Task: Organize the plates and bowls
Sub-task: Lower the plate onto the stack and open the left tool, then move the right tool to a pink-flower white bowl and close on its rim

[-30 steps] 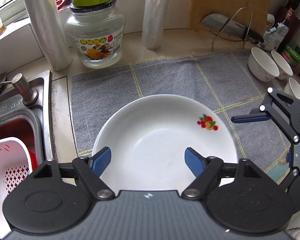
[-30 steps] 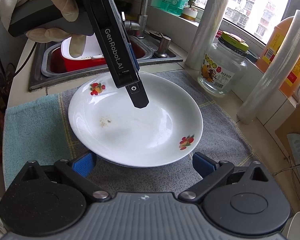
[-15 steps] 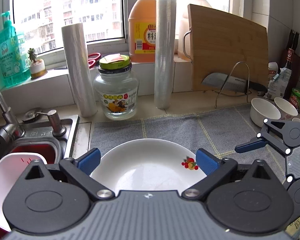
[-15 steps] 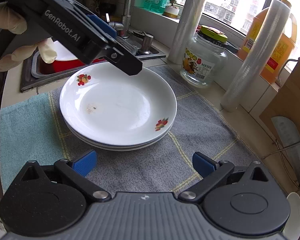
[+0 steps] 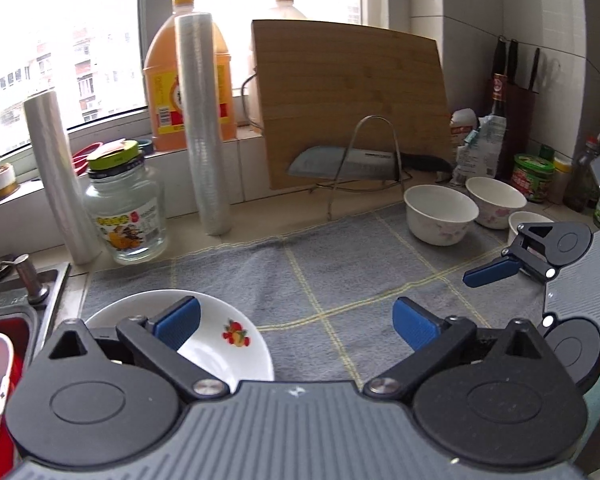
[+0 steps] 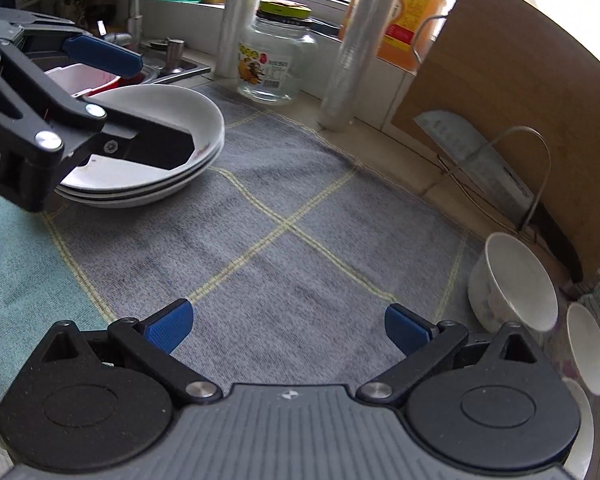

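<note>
Two pairs of tongs stand released over the bench, nothing between their blue pads: the left tongs [image 5: 296, 320], whose jaws have just been opening, and the right tongs [image 6: 288, 328], spread just as wide above bare cloth. Nearest the left tongs, at about eight o'clock in the left wrist view, sits the stack of white plates [image 6: 140, 148] with fruit prints, resting on the grey checked dish mat [image 6: 284, 248] just beside the sink [image 5: 20, 296]; the right wrist view shows three plates nested, the left tongs hanging over their rim without touching that I can tell. Farther along the mat, at two o'clock from the left tongs, stand the white flowered bowls [image 5: 440, 212], at least three, close together but not nested, near the right tongs. Behind them the cleaver [image 5: 340, 164] lies in its wire rack against the bamboo cutting board [image 5: 352, 92], with a glass jar [image 5: 126, 216], two rolls of cling film [image 5: 202, 120] and an orange jug [image 5: 168, 76] at the window end, eleven to twelve o'clock. The plates look finished, so the step in hand is likely the turn to the bowls. Next, the right tongs should reach to three o'clock, close on one bowl's wall and lift it into its neighbour, slowly, since glazed rims slip and chip.
</note>
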Demonstrator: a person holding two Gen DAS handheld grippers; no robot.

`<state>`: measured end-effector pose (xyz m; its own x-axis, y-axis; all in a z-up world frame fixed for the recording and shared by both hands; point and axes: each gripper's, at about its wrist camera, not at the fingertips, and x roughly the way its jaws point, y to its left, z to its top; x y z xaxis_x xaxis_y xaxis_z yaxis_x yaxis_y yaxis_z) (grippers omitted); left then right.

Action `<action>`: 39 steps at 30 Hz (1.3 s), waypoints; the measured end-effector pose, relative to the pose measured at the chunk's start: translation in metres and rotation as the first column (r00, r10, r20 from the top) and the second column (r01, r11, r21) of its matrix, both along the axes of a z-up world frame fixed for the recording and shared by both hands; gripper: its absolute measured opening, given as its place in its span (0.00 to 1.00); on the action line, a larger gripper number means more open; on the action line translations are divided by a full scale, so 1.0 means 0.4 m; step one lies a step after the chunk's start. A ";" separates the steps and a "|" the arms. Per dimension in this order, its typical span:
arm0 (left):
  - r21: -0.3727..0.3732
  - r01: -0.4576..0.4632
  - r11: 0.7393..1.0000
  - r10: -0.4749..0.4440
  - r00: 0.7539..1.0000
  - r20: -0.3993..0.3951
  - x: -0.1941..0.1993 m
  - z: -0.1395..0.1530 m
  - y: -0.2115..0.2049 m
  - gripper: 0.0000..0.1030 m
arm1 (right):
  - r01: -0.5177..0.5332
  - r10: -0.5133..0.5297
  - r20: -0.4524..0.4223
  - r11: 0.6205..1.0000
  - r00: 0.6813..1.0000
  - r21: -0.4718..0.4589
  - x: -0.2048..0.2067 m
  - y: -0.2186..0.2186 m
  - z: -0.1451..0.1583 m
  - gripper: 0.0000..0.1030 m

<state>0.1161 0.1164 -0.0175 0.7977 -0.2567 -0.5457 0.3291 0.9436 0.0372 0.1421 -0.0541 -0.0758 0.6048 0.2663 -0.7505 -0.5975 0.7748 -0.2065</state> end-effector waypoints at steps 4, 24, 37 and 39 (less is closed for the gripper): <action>-0.043 0.105 0.994 -0.106 0.994 -0.017 0.020 -0.018 -0.046 0.99 | 0.122 -0.121 0.009 0.993 0.993 -0.012 -0.020 -0.062 0.009 1.00; -0.034 0.221 0.975 -0.223 0.969 -0.104 0.047 -0.071 -0.443 0.99 | 0.323 -0.326 0.036 0.943 0.945 0.079 -0.008 -0.503 0.060 1.00; 0.035 0.295 0.955 -0.290 0.950 -0.112 0.034 -0.126 -0.706 0.99 | 0.275 -0.272 -0.040 0.941 0.961 0.196 0.089 -0.692 0.037 1.00; 0.039 0.293 0.955 -0.288 0.951 -0.111 0.039 -0.133 -0.725 0.98 | 0.268 -0.259 -0.066 0.939 0.964 0.217 0.103 -0.702 0.024 1.00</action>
<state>0.1318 -0.1738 -0.0706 0.6321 -0.4367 -0.6401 0.5935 0.8040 0.0376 0.1832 -0.3350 -0.0661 0.6495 0.2634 -0.7133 -0.3697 0.9291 0.0064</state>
